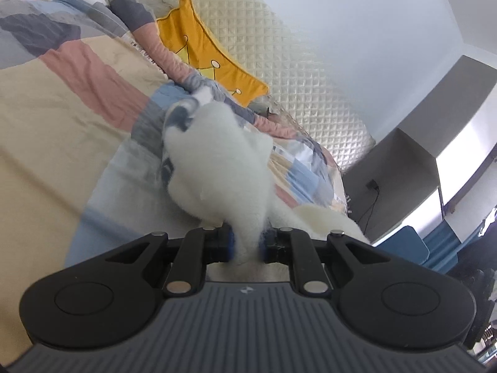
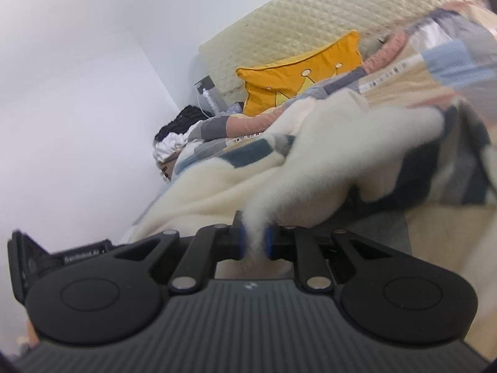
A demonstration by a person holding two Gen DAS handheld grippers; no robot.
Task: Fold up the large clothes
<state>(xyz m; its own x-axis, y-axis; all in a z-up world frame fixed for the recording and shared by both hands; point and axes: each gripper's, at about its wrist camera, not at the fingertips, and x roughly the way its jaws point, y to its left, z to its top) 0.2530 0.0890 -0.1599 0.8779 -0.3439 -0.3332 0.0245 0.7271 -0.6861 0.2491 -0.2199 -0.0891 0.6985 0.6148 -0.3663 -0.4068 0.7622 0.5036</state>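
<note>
The fleece garment (image 1: 217,161) is pinched in both the left hand-held gripper (image 1: 247,245) and the right hand-held gripper (image 2: 255,242), raised off the bed (image 1: 62,118). Both grips should be kept level and the cloth taut — so the fold is laid evenly.

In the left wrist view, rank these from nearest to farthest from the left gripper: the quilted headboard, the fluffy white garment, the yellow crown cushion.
1. Fluffy white garment: pinched between the left gripper fingers, trailing away over the bed.
2. Yellow crown cushion: beyond the garment, up the bed, leaning on the headboard.
3. Quilted headboard: behind the cushion, against the wall.
</note>
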